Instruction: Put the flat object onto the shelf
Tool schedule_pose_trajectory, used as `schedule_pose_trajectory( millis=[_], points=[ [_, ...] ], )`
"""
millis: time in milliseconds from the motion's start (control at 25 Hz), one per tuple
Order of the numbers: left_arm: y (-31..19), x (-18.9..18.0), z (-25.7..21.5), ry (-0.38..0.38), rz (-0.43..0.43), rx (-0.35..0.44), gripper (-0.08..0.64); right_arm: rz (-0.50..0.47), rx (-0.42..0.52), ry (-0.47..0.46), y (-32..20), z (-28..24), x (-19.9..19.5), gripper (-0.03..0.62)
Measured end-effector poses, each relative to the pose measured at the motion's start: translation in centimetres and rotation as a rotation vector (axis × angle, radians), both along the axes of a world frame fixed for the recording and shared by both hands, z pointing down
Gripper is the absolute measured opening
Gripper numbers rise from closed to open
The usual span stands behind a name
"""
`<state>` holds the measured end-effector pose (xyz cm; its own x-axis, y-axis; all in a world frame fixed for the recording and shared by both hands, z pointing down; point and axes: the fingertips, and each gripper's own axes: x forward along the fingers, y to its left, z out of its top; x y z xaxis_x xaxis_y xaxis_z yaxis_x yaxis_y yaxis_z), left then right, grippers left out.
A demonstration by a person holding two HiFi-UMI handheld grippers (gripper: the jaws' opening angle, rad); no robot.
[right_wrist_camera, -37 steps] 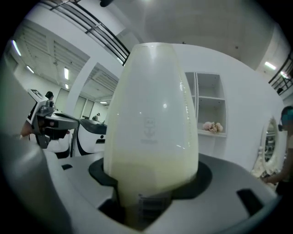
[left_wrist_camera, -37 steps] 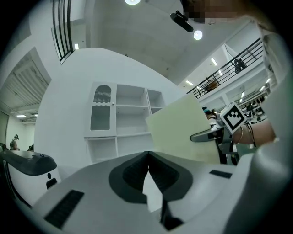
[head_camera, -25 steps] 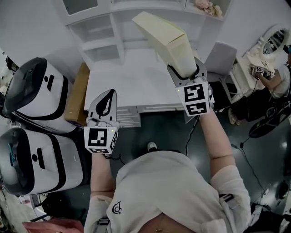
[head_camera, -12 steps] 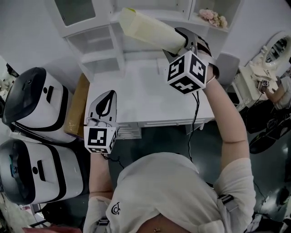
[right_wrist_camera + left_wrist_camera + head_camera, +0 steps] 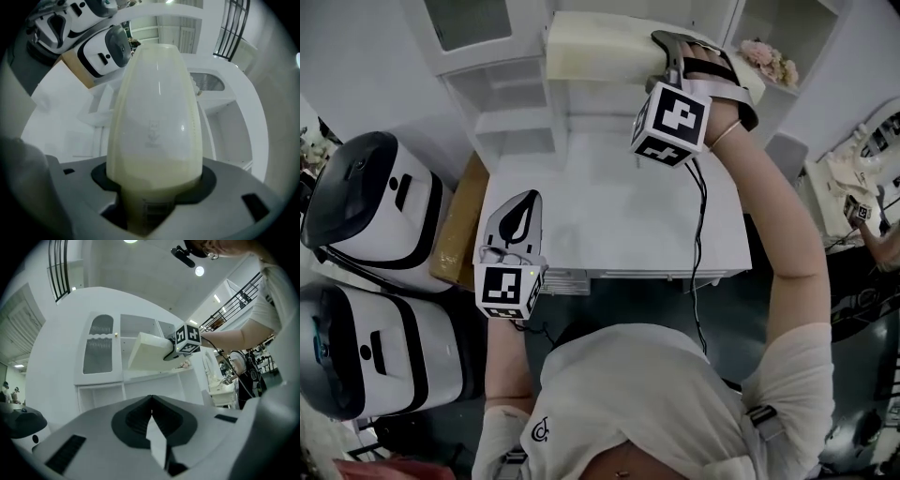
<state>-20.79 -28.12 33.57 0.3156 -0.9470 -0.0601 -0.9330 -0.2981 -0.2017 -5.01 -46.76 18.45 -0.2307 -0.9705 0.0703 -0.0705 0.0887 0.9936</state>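
A cream flat object (image 5: 595, 45) is clamped at its near end in my right gripper (image 5: 673, 47), which is shut on it. It is held high, close to level, against the upper middle of the white shelf unit (image 5: 514, 120). In the right gripper view the flat object (image 5: 157, 117) fills the centre and points toward the shelves (image 5: 220, 101). The left gripper view shows the object (image 5: 145, 351) tilted in front of the shelf opening (image 5: 140, 326). My left gripper (image 5: 521, 202) hangs shut and empty over the desk's front left.
The shelf unit stands at the back of a white desk (image 5: 609, 220). Two white-and-black machines (image 5: 370, 202) and a cardboard box (image 5: 457, 220) are to the left. Pink flowers (image 5: 769, 61) sit in the right shelf bay. A cable (image 5: 698, 234) hangs from the right gripper.
My right gripper has carried the flat object up and away from me, from above the desk to the upper shelf, turning it from steeply tilted to nearly level. The left gripper stayed put.
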Motion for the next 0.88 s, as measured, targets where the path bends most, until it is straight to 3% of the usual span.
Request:
schedule_pose_trajectory(
  millis=[240, 440, 880],
  points=[
    [-2.5, -1.9, 0.7, 0.032, 0.011, -0.009, 0.012, 0.045, 0.000, 0.030, -5.1, 1.6, -1.1, 0.293],
    [-4.7, -2.3, 0.3, 0.013, 0.087, -0.012, 0.012, 0.072, 0.014, 0.101, -7.8, 2.6, -2.1, 0.298],
    [-8.8, -3.3, 0.2, -0.007, 0.153, -0.014, 0.012, 0.022, -0.038, 0.110, -11.9, 5.2, -4.8, 0.340]
  ],
)
